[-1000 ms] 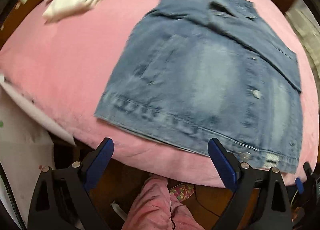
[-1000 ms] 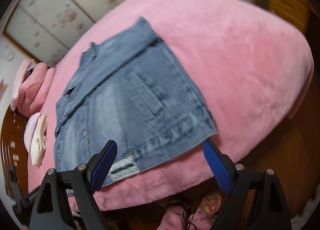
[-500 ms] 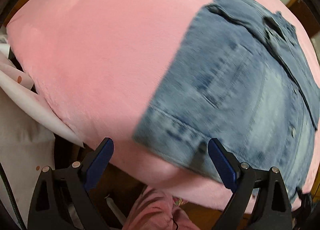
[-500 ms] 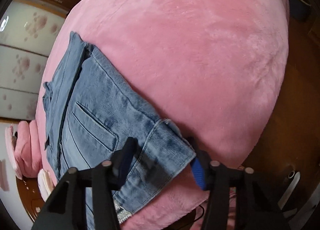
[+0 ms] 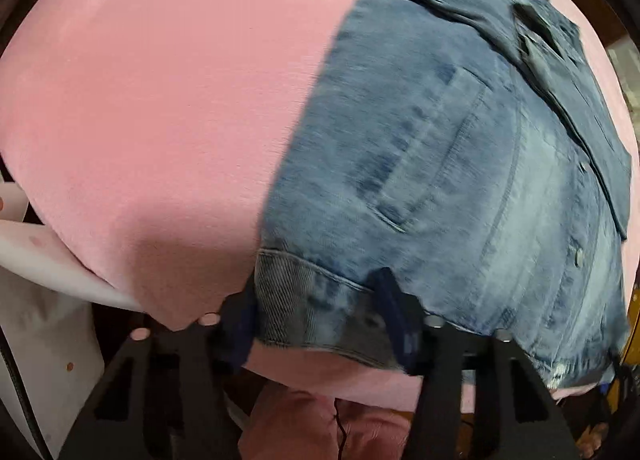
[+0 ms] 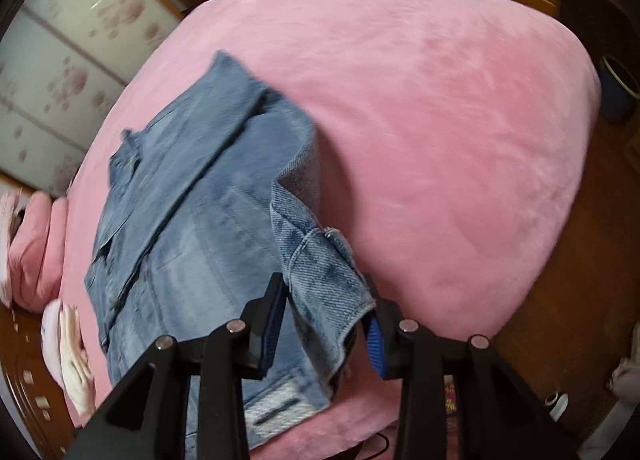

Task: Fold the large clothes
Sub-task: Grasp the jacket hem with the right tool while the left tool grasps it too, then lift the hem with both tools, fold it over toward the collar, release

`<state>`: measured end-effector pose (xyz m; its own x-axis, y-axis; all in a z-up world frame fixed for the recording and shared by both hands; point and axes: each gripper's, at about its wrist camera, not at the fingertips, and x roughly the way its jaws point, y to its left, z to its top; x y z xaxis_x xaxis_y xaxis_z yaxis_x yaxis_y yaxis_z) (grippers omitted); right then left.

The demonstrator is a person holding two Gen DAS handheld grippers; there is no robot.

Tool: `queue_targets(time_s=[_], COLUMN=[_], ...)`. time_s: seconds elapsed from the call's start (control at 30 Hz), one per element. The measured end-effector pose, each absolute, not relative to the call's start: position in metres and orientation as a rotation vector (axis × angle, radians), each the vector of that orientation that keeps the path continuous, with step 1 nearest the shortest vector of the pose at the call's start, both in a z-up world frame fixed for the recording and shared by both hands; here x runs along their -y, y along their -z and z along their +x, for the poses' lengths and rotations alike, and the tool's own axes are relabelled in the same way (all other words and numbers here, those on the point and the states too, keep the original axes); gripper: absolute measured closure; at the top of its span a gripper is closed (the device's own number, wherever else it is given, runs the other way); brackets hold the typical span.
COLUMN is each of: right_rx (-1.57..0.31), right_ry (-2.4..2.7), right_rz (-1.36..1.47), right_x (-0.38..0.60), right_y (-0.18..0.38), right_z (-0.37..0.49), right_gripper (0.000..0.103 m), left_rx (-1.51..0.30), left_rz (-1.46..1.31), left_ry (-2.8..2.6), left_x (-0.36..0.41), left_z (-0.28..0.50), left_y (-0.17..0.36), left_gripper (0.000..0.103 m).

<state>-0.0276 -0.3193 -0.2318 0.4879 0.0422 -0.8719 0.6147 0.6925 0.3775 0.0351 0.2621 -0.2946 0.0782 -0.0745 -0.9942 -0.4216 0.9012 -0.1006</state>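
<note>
Grasping step: the left gripper (image 5: 316,312) and right gripper (image 6: 326,324), both half-open and closing, straddle the hem corners of the denim jacket (image 5: 460,164) at the bed's (image 5: 160,100) near edge. The right corner is already raised. Next, likely secure both grips, then carry the hem toward the collar.

I see my left gripper (image 5: 320,316): matte black forked arms with cut-out slots, round silver screws at the joints, dark blue pads (image 5: 394,316) on the fingers. My right gripper (image 6: 326,324) looks the same, brighter blue pads (image 6: 375,344). Below, pink trousers (image 5: 320,424) and a thin black cable (image 5: 340,426).
</note>
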Motion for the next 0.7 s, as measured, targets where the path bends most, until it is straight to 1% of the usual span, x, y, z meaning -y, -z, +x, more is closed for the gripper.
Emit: queue_targets(time_s=[0.07, 0.1, 0.13, 0.17, 0.2, 0.3, 0.37, 0.57, 0.7], right_rx=[-1.016, -1.015, -1.013, -1.01, -1.007, -0.978, -0.93, -0.782, -0.676], right_ry=[0.371, 0.348, 0.335, 0.312, 0.293, 0.267, 0.257, 0.197, 0.136], right_rz=[0.757, 0.771, 0.777, 0.784, 0.783, 0.782, 0.828, 0.926, 0.94], right_x=[0.31, 0.303, 0.298, 0.292, 0.287, 0.278, 0.28, 0.292, 0.299], right_y=[0.23, 0.229, 0.228, 0.227, 0.225, 0.216, 0.205, 0.164, 0.132], right_z=[-0.021, -0.016, -0.012, -0.008, -0.005, 0.004, 0.007, 0.024, 0.033], right_gripper=[0.069, 0.069, 0.07, 0.072, 0.072, 0.073, 0.074, 0.075, 0.076], left_rx=[-1.478, -1.473, -1.47, -1.472, -1.473, -1.487, -1.484, -1.368, -1.269], left_rz=[-0.412, -0.429, -0.455, -0.482, -0.51, -0.593, -0.656, -0.751, -0.757], left_ry=[-0.273, -0.271, -0.271, -0.263, -0.252, -0.242, -0.216, -0.093, -0.038], left_x=[-0.261, -0.262, -0.264, -0.266, -0.27, -0.282, -0.291, -0.284, -0.272], left_z=[0.035, 0.035, 0.035, 0.036, 0.038, 0.049, 0.057, 0.08, 0.113], left_y=[0.293, 0.291, 0.29, 0.29, 0.29, 0.285, 0.274, 0.209, 0.163], left_gripper=[0.064, 0.076, 0.083, 0.084, 0.089, 0.091, 0.091, 0.091, 0.092])
